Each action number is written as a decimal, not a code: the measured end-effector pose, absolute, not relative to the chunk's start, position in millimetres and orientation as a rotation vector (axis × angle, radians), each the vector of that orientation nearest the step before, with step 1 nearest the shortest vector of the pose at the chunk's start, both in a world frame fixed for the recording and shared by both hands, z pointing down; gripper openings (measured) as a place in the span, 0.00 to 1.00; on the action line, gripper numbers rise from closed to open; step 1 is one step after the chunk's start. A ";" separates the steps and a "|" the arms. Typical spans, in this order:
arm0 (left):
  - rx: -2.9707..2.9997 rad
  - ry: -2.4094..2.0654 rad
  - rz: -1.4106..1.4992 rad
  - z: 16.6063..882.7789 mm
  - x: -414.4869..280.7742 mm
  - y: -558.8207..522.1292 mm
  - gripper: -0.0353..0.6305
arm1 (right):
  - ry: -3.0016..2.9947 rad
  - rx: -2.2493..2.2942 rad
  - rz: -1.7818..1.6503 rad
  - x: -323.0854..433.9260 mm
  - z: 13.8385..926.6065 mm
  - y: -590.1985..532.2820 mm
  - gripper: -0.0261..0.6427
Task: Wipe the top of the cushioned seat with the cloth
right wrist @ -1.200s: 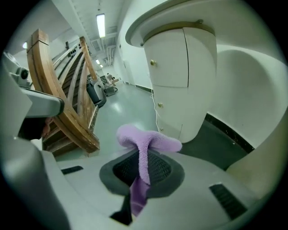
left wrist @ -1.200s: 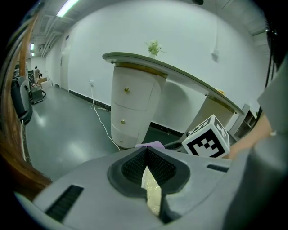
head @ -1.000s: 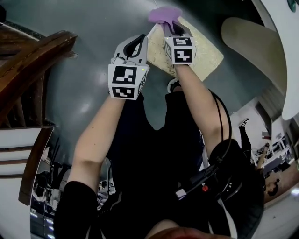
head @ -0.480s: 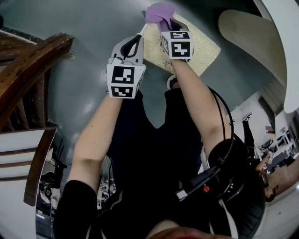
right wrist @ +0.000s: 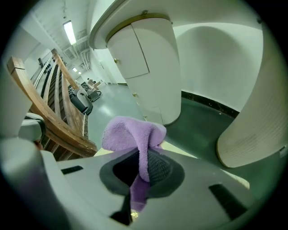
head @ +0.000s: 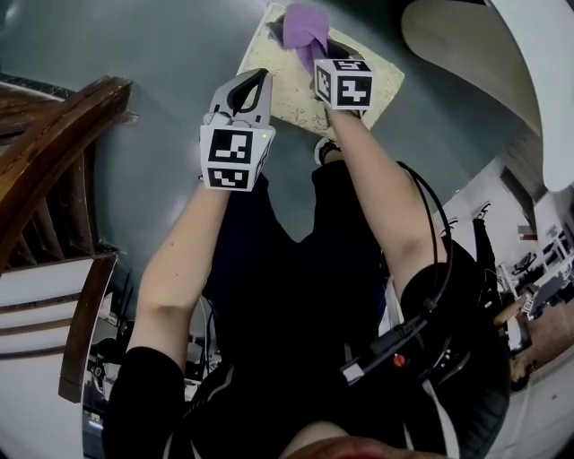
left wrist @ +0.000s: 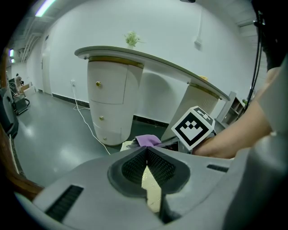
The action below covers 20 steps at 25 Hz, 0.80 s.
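Right tongs (right wrist: 143,168) pinched the cloth (head: 305,25) by one fold over the seat (head: 296,99) at 12 o'clock. Left tongs (left wrist: 146,155) hung pressed together, empty, beside it. That thin pinch might slip once rubbing dragged the cloth.

bunched purple cloth (head: 305,27), over cream seat (head: 289,85)

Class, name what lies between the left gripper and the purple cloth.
Only the bare top of the cushioned seat separates left gripper from cloth, per head view.
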State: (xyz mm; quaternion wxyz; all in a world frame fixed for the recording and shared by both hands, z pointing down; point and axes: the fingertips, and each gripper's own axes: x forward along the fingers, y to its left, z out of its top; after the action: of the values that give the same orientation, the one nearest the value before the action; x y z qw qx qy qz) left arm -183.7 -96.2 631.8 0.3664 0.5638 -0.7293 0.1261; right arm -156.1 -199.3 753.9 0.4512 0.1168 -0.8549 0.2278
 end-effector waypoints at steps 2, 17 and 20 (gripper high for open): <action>1.472 -1.860 0.329 630.5 -176.1 -103.1 0.06 | -2.105 0.308 0.574 -141.7 754.9 -207.5 0.08; 1.480 -1.863 0.318 637.7 -140.4 -147.1 0.06 | -2.050 0.451 0.637 -34.2 762.4 -264.3 0.08; 1.474 -1.873 0.323 638.2 -135.9 -157.2 0.06 | -2.040 0.480 0.655 -13.1 763.9 -276.3 0.08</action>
State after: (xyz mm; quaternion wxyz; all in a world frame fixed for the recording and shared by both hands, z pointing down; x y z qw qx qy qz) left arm -135.9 -157.2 638.2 0.3601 0.5717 -0.7265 0.1254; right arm -13.1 -276.3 763.9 0.4557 0.1945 -0.8271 0.2655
